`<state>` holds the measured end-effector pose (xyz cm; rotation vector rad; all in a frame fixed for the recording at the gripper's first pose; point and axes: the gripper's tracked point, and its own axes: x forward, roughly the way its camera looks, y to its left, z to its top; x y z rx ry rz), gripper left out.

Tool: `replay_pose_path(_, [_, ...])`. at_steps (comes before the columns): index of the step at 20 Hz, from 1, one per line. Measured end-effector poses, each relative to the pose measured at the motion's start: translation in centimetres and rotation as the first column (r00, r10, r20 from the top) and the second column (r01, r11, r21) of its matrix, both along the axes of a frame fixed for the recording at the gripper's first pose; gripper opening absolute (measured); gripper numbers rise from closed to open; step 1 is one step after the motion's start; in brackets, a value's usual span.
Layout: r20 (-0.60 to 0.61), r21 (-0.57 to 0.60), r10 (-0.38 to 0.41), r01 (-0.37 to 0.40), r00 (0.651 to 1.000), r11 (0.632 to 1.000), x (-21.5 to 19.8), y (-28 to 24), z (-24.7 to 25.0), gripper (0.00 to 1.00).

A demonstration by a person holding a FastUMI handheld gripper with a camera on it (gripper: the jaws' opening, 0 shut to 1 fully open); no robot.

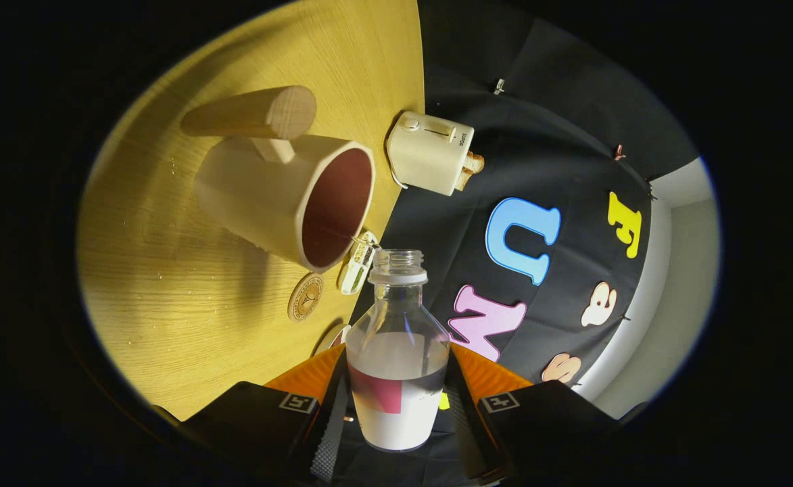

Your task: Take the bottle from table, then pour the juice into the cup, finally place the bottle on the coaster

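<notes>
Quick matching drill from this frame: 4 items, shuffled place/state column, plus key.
1. bottle
2. cup
3. coaster
4. toaster

A. beyond the cup, at the table's edge, bread in its slot
B. clamped between the gripper fingers, cap off
C. bare round disc on the table just by the cup
D. wooden handle, dark inside

Pairs: 1-B, 2-D, 3-C, 4-A

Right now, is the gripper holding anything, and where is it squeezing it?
Yes. The gripper is shut on the bottle, both fingers pressing its lower body around the label.
</notes>
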<state>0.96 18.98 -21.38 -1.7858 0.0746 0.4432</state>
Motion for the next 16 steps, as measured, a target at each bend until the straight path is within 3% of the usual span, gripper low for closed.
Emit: replay_pose_path(16, [0.008,-0.051,0.044,-0.043,0.999,0.998,0.32,0.28,-0.19,0.72])
